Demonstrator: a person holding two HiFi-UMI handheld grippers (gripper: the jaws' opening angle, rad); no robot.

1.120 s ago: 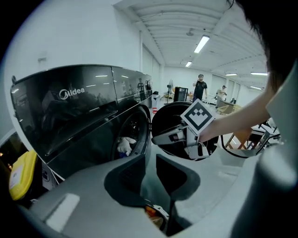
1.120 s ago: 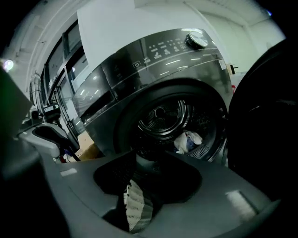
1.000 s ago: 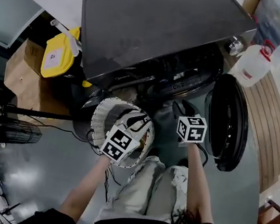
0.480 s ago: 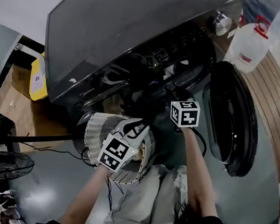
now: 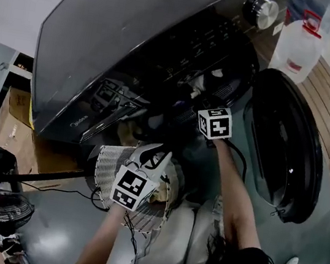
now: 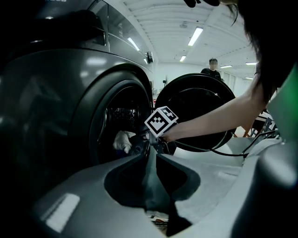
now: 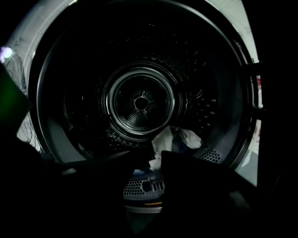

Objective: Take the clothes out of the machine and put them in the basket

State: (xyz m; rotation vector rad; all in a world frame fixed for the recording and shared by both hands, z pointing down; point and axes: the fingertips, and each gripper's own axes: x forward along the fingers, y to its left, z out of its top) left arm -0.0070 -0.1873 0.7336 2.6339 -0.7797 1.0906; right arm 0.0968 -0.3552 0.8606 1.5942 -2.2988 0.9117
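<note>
Right gripper moved to perforated steel drum, fingers slightly apart before crumpled white cloth; left gripper fingers together.

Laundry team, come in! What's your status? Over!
Left tool shut, empty, over basket. Right tool at white cloth in drum, grip unclear. Door open, nothing blocking.

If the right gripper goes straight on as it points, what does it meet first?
Most likely the white and blue clothes low in the drum, just beyond the right gripper; depth is unclear.
</note>
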